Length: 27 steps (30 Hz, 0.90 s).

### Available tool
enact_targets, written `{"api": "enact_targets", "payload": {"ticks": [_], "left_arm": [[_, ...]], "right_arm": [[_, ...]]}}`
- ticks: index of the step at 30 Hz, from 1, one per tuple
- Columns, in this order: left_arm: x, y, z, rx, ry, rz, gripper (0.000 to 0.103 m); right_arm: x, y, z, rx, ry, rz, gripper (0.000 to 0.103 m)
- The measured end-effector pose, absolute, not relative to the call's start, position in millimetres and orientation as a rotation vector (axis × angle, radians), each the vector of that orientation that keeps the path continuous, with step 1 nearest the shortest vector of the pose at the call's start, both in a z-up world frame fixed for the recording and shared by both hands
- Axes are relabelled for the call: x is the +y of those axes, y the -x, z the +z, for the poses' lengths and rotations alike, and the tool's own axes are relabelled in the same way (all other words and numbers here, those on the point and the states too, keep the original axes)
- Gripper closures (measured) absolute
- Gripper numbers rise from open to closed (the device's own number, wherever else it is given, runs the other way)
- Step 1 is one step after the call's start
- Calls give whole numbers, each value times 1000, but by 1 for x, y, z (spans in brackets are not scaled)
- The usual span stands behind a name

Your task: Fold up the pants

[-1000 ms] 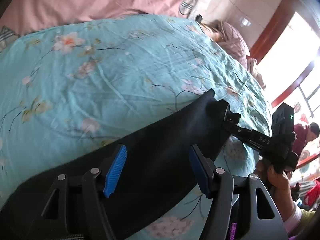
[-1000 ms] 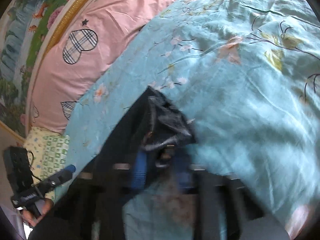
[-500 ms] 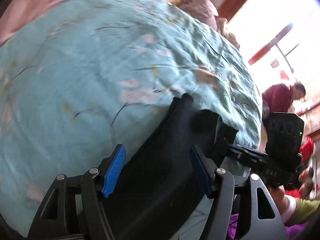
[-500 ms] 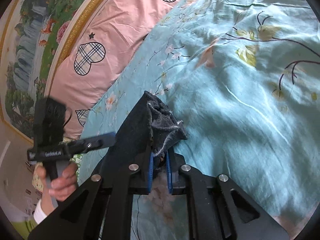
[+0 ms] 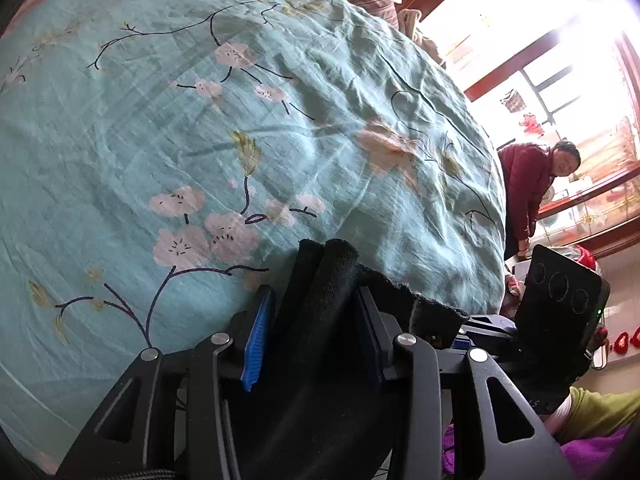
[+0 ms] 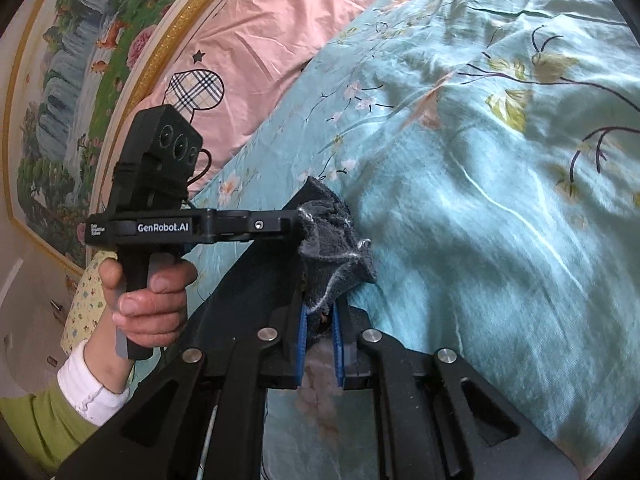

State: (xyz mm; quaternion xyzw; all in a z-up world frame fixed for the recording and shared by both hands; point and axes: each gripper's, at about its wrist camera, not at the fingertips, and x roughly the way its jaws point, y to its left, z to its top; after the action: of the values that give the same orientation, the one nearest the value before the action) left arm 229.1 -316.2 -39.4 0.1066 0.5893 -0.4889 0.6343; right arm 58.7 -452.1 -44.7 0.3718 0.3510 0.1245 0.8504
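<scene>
The black pants (image 5: 320,300) are held up over a teal flowered bedspread (image 5: 200,120). In the left wrist view my left gripper (image 5: 316,320) has its blue-padded fingers around a bunched edge of the pants, closing on it. The right gripper (image 5: 480,332) shows just to its right, holding the same edge. In the right wrist view my right gripper (image 6: 320,320) is shut on a frayed grey-black corner of the pants (image 6: 336,248). The left gripper (image 6: 280,224) reaches in from the left and meets that same corner.
Pink pillows with plaid hearts (image 6: 256,40) lie at the head of the bed, under a framed painting (image 6: 72,80). A person in a red jacket (image 5: 532,188) stands beyond the bed's far edge by bright windows (image 5: 560,60).
My left gripper has moved from the middle of the pants toward the right gripper and narrowed its fingers around the edge. The two grippers now sit side by side.
</scene>
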Motion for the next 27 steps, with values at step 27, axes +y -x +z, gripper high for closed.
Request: {"api": "enact_targets", "payload": {"ticks": [27], "left_arm": [[-171,-187,63,1009,158,-1134,93]], "right_arm": [[-380,-64,46,588,-669,633,91]]}}
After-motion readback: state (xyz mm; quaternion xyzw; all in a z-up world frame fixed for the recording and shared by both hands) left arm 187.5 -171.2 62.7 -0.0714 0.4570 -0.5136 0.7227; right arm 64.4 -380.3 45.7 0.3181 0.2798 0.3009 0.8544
